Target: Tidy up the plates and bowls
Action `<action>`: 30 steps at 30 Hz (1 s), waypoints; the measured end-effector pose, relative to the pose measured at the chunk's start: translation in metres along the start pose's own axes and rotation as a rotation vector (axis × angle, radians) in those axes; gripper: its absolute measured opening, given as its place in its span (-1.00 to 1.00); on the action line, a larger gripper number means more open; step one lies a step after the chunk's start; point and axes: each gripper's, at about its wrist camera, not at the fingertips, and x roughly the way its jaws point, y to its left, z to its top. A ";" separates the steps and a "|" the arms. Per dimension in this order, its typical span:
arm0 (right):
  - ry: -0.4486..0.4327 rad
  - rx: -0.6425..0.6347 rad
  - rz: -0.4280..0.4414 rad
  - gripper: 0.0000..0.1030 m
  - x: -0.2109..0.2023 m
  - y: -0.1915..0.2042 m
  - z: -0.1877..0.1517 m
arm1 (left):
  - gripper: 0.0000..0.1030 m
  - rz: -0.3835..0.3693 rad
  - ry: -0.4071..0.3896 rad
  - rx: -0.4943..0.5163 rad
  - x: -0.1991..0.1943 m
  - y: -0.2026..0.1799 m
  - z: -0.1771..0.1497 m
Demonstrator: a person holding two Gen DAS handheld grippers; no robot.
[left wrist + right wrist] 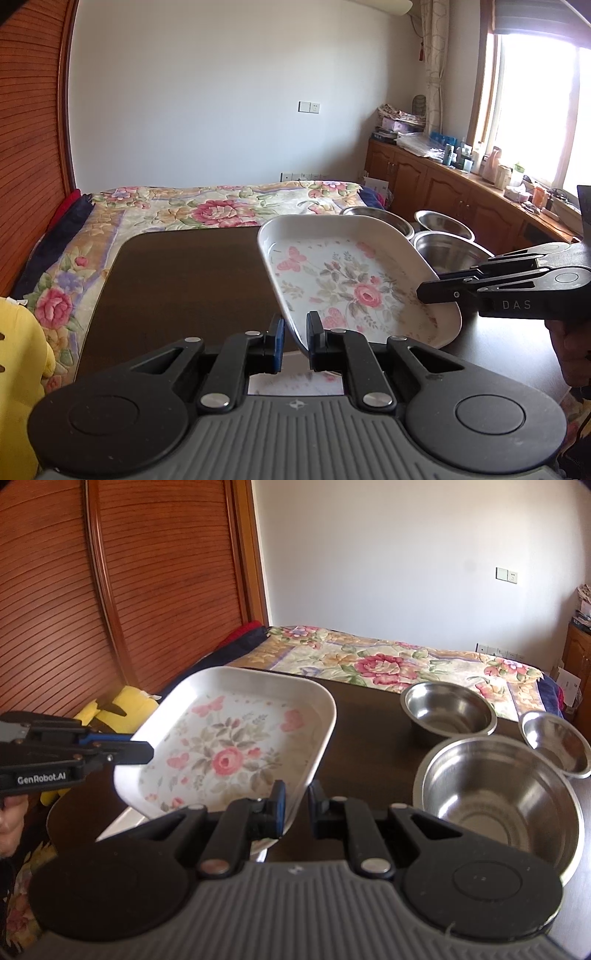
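One flowered tray (354,280), tilted, rim pinched in both my left gripper (295,334) and right gripper (297,805); three steel bowls (495,794) at table's (184,280) right edge.

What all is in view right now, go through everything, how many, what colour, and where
floral tray: one, white with pink flowers, tilted above the table's left part, gripped at two edges
steel bowls: three, silver, on the table's right part, largest nearest
table: one, dark brown, under the tray and bowls
bed cover: one, floral, behind the table
wardrobe door: one, reddish wood slats, far left
yellow plush toy: one, yellow and black, left of the table
wooden cabinets: a row, brown, under the window, with bottles and clutter on top
left tongs: black with blue pads, closed on the tray's near edge
right tongs: black with blue pads, closed on the tray's edge
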 end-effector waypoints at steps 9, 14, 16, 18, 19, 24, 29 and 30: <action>-0.013 0.007 0.006 -0.71 -0.015 0.005 -0.013 | -0.74 -0.007 0.004 -0.008 -0.015 -0.004 -0.016; -0.013 -0.007 0.008 -0.71 -0.016 0.010 -0.019 | -0.74 -0.006 0.007 -0.025 -0.018 -0.003 -0.023; -0.012 -0.012 0.011 -0.71 -0.015 0.013 -0.022 | -0.74 -0.006 0.012 -0.036 -0.019 -0.001 -0.027; -0.009 -0.018 0.012 -0.71 -0.016 0.017 -0.027 | -0.74 -0.006 0.019 -0.041 -0.019 0.001 -0.031; -0.008 -0.020 0.012 -0.71 -0.015 0.018 -0.028 | -0.74 -0.008 0.022 -0.045 -0.019 0.002 -0.034; 0.010 -0.014 0.025 -0.71 -0.013 0.022 -0.037 | -0.75 -0.011 0.040 -0.075 -0.019 0.006 -0.049; 0.014 -0.014 0.033 -0.70 -0.014 0.025 -0.042 | -0.75 -0.009 0.045 -0.084 -0.022 0.010 -0.057; 0.015 -0.015 0.035 -0.70 -0.014 0.026 -0.042 | -0.75 -0.006 0.046 -0.085 -0.022 0.011 -0.058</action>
